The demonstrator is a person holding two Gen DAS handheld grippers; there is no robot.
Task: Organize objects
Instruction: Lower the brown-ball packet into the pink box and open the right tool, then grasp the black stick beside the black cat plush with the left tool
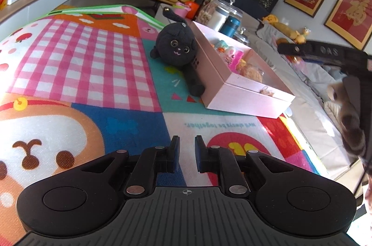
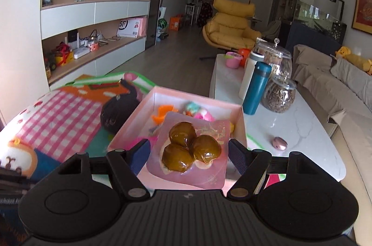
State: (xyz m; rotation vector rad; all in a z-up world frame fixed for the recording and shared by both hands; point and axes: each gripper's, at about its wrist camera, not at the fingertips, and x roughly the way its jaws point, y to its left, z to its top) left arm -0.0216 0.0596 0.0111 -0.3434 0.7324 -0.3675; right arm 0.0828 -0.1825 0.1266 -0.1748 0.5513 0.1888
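- Left gripper (image 1: 187,153): jaws nearly closed, only a narrow gap, nothing between them. It hovers over the colourful patterned play mat (image 1: 81,64).
- Right gripper (image 2: 189,150): jaws set wide, blue pads on either side of a flat pink packet with 3 glossy brown balls under clear plastic (image 2: 189,148). The left pad meets the packet's edge; contact at the right pad cannot be confirmed, so a firm grip cannot be told.
- Packet sits above the near end of the open pale-pink rectangular cardboard box (image 2: 148,116).
- Box contents, far end: small orange, teal and pink toys (image 2: 197,112), jumbled.
- Black round plush cat with a long tail (image 1: 176,48) lies on the mat, touching the box's left side.
- White marble-look table (image 2: 302,125) stands right of the box, carrying a teal cylindrical flask (image 2: 257,88), 2 lidded glass jars (image 2: 279,92) and a small pink oval object (image 2: 280,143).
- Left wrist view, right edge: blurred brown-and-cream plush shape (image 1: 348,118), unidentifiable.
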